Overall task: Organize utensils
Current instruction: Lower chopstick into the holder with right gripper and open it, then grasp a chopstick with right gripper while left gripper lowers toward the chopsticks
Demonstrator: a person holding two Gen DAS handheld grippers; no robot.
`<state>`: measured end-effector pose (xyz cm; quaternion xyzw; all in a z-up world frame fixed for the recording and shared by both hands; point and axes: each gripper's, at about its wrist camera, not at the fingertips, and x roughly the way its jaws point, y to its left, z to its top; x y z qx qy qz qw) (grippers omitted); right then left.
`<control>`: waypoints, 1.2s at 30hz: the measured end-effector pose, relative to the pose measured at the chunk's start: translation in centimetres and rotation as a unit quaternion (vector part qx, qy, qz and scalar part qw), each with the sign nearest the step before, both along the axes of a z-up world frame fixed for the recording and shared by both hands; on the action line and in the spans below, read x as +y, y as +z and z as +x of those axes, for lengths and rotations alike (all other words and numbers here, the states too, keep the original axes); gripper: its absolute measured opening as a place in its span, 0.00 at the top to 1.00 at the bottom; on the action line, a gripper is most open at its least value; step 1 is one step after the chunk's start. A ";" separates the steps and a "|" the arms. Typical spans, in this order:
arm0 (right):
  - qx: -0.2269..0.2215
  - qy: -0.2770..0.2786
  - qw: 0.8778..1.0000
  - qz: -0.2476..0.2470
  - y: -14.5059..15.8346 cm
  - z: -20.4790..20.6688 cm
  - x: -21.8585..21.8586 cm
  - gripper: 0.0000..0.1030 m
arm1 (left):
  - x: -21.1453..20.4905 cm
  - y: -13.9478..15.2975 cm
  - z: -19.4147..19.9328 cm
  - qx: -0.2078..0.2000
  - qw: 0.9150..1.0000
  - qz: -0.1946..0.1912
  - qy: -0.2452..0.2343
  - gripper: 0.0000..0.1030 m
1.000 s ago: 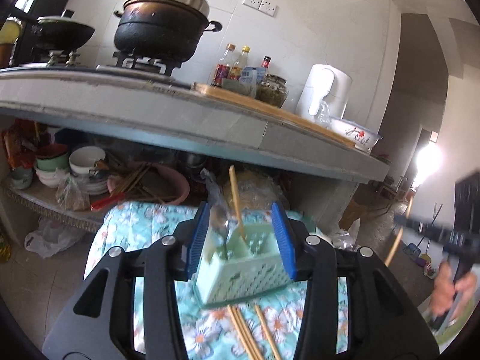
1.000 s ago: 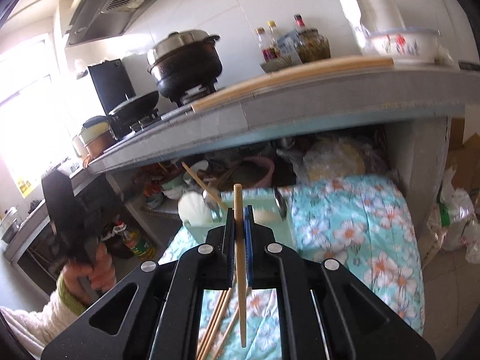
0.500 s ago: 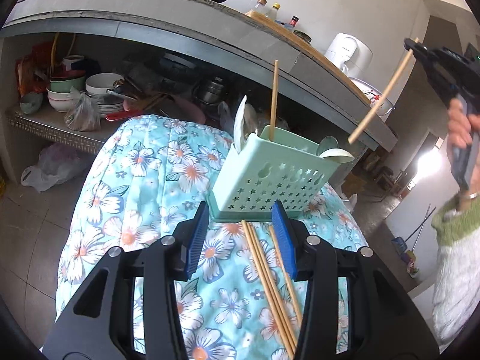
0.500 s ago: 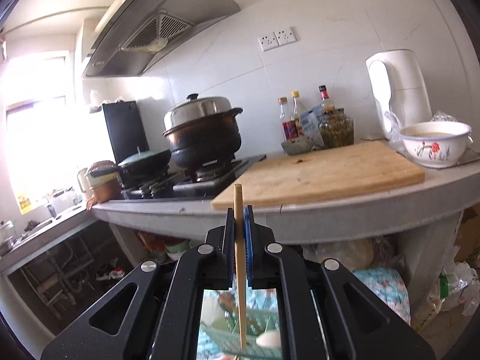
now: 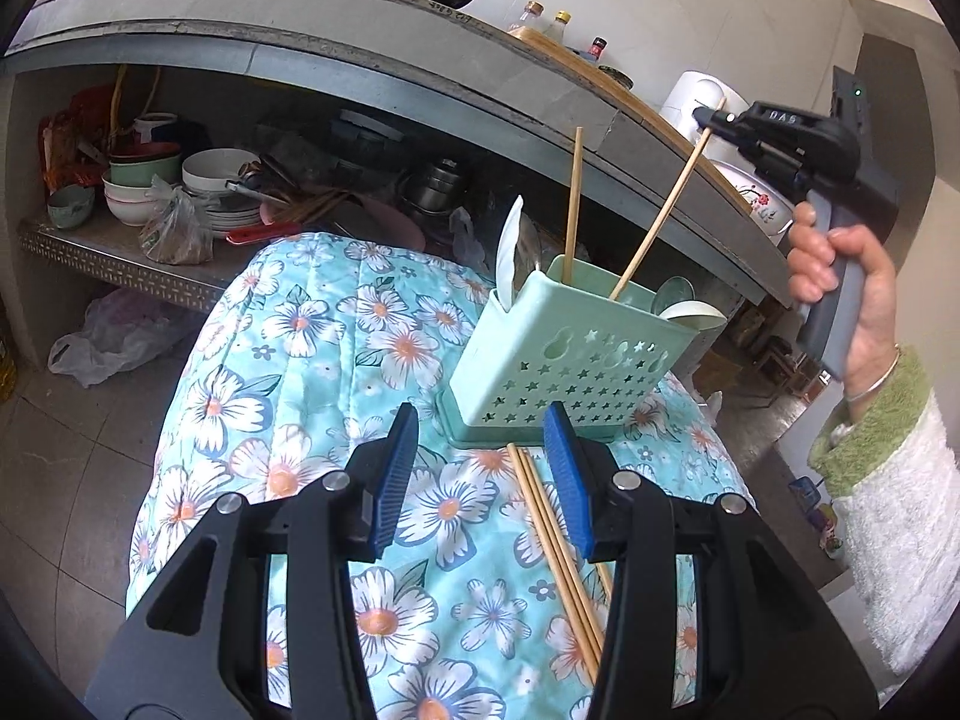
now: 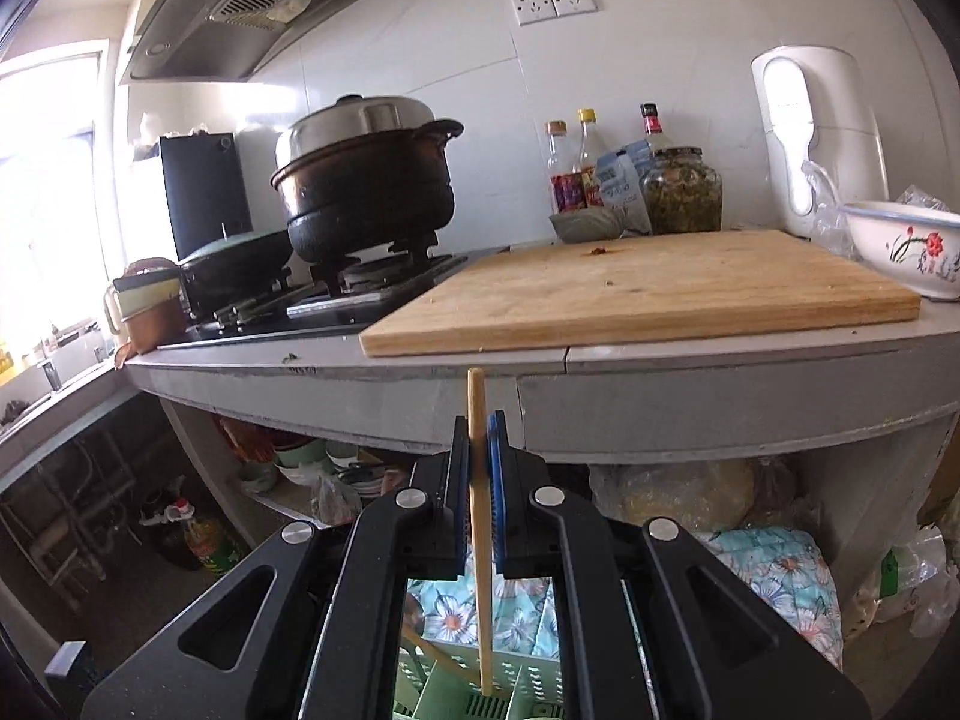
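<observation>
Above the pale green star-perforated plastic utensil caddy [image 5: 570, 360] on the floral cloth, right gripper [image 6: 478, 468] clamped on 1 slim wooden chopstick [image 5: 666, 204], tip already dipping into a compartment beside 1 upright chopstick [image 5: 574, 198] and white spoons. Still loose on the cloth: several chopsticks [image 5: 558, 546] between the half-spread, empty jaws of the left gripper [image 5: 480, 474]. Only "DAS" legible, on the right gripper's body.

Black gripper [image 5: 480, 468] frames with silver screws, ribbed blue fingers [image 5: 393, 480]; white fleecy sleeve [image 5: 900, 534], green cuff.
</observation>
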<state>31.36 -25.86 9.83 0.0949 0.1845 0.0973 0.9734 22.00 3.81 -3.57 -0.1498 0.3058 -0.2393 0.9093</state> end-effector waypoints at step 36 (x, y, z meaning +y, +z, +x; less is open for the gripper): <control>0.226 0.061 0.963 0.135 -16.0 -15.1 -3.4 0.60 | -4.4 -3.3 -2.6 0.062 0.996 0.022 -0.063 0.60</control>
